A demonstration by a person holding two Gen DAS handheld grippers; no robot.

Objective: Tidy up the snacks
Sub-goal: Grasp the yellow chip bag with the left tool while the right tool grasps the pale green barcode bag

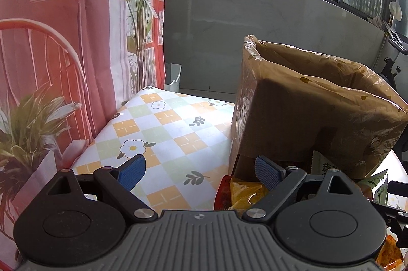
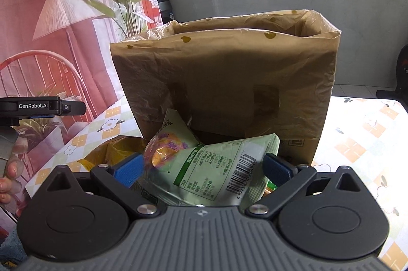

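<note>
A tall cardboard box lined with a brown plastic bag (image 2: 224, 82) stands on the checked tablecloth; the left wrist view shows the box (image 1: 306, 118) to the right. A pale green snack packet (image 2: 214, 169) with a barcode lies in front of it, between the wide-apart blue pads of my right gripper (image 2: 202, 169), which is open. A second green packet (image 2: 176, 128) leans on the box behind it. A yellow packet (image 2: 119, 148) lies to the left. My left gripper (image 1: 200, 170) is open over the cloth, with a red and yellow packet (image 1: 242, 192) by its right finger.
The checked flower tablecloth (image 1: 165, 123) runs left to a printed red curtain (image 1: 63, 41). A white bin (image 1: 173, 77) stands on the floor beyond the table. The other gripper's body (image 2: 38, 106) and a person's fingers (image 2: 10, 176) show at the left edge.
</note>
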